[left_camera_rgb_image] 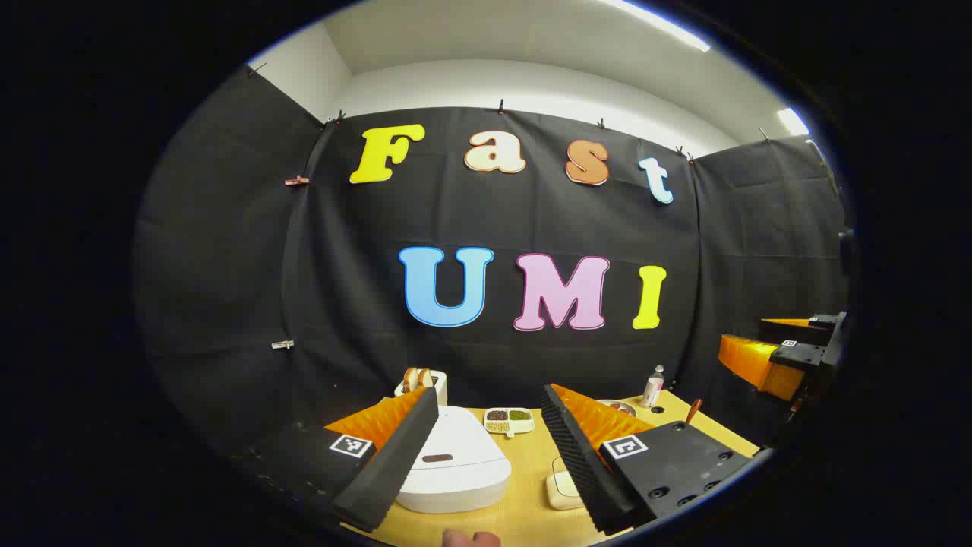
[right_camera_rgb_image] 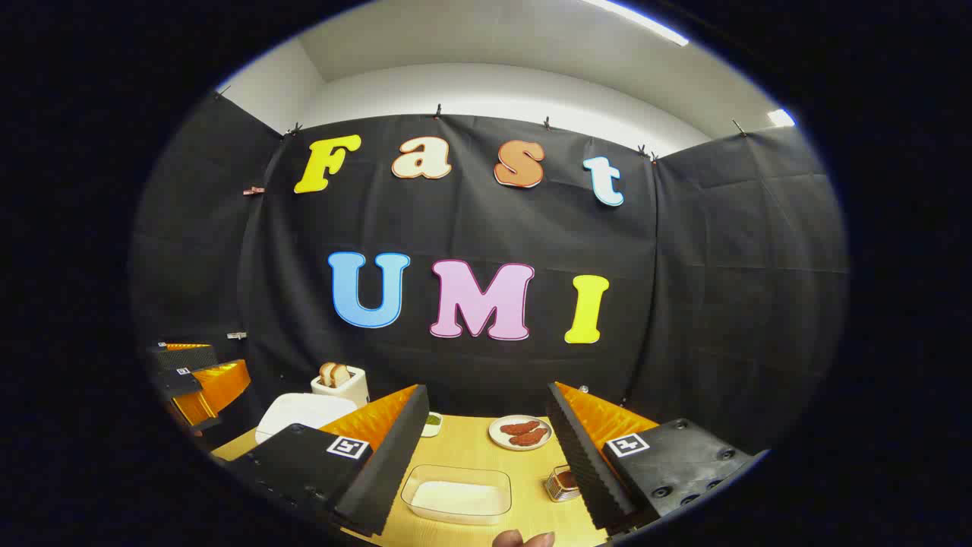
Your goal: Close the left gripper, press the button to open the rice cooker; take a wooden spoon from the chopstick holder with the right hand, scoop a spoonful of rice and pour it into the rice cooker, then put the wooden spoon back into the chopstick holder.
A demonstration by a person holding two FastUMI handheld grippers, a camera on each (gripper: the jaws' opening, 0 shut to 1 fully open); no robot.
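1. Wooden table [left_camera_rgb_image: 531, 509], both views.
2. Rice cooker [left_camera_rgb_image: 456, 467], white, lid down, 6 o'clock in left gripper view.
3. Left gripper [left_camera_rgb_image: 486, 448]: jaws wide apart, empty, above the cooker.
4. Right gripper [right_camera_rgb_image: 486, 448]: jaws wide apart, empty, above rice tray [right_camera_rgb_image: 457, 495].
5. Spoon handle [left_camera_rgb_image: 692, 411] at 4 o'clock.

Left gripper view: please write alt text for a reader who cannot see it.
The left gripper hangs open above a closed white rice cooker on a wooden table. Behind it stand a toaster holding bread and a divided dish of beans; the right gripper hangs at the far right.
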